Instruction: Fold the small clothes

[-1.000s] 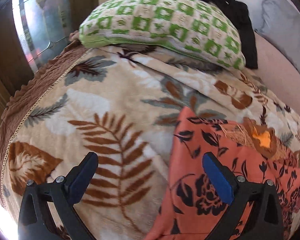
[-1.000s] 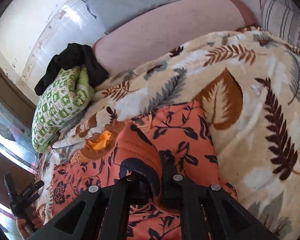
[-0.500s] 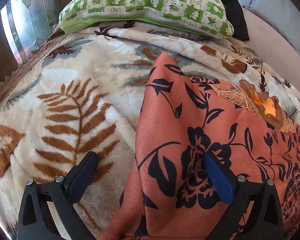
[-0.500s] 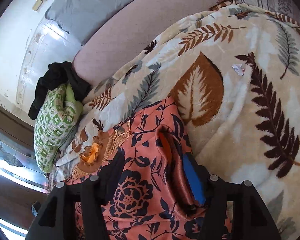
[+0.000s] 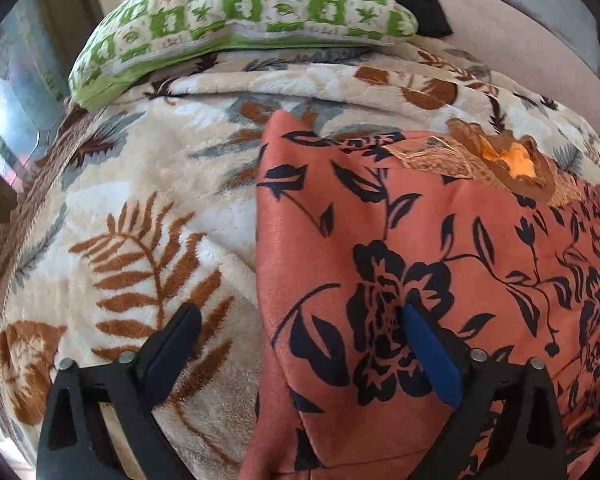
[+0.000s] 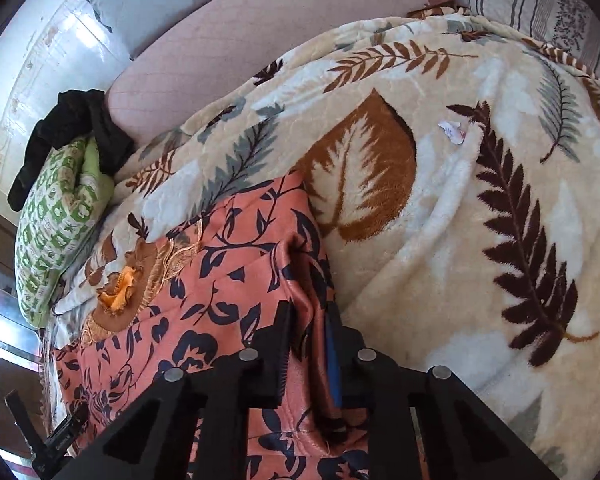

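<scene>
A: Nearest the cameras?
B: Right gripper [image 6: 308, 320] clamped on a raised fold of the orange floral garment [image 6: 220, 280]. Left gripper [image 5: 300, 320] spread wide, astride its left edge.
A: Garment's lie?
B: On the leaf-print blanket [image 6: 480, 220], long axis running toward the green checked pillow [image 5: 252, 12] beyond.

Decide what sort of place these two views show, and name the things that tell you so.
Probably a bedroom, on a bed: a plush leaf-print blanket covers the surface, a green checked pillow lies at its edge, and a striped pillow sits in one corner.
</scene>
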`<state>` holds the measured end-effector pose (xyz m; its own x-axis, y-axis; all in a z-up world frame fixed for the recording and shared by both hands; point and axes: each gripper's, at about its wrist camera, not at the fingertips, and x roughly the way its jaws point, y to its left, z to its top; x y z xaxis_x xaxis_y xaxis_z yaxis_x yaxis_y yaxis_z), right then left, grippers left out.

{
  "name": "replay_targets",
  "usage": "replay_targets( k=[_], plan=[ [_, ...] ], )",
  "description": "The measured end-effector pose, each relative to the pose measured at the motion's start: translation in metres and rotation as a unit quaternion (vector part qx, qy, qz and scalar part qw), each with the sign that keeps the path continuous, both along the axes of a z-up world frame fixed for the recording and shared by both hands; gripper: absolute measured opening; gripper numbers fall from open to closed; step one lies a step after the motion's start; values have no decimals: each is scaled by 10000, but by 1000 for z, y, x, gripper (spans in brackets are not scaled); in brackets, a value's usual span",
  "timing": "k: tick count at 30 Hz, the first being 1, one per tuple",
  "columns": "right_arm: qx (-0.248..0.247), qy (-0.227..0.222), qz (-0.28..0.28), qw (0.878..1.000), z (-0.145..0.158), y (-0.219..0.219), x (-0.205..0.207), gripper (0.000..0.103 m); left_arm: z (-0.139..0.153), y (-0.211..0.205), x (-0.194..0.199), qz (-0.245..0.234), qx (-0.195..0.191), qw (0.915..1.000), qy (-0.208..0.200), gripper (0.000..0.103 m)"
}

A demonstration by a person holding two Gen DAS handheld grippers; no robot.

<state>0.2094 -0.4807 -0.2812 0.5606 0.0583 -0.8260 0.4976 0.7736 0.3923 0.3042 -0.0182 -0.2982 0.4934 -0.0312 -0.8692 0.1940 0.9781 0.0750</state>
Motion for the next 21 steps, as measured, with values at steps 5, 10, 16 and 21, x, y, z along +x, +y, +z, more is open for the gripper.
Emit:
replay_targets(
  k=[5,10,16,21],
  plan=[
    [-162,54,56,9998,1,0,5,14,12,-11,-12,-585,-35,9982,-150,52],
    [-236,-215,9,9995,20,2,1,15,22,-5,-13,-620,-737,9952,-199,58],
    [-884,-917,293,9914,53,28,-4,17,28,-11,-13,-514,-1213,9911,-201,72],
    [-228,-827,1443,9858,40,70,11,17,31,-26,-23,-871,-780,9921,-456,73]
  ],
)
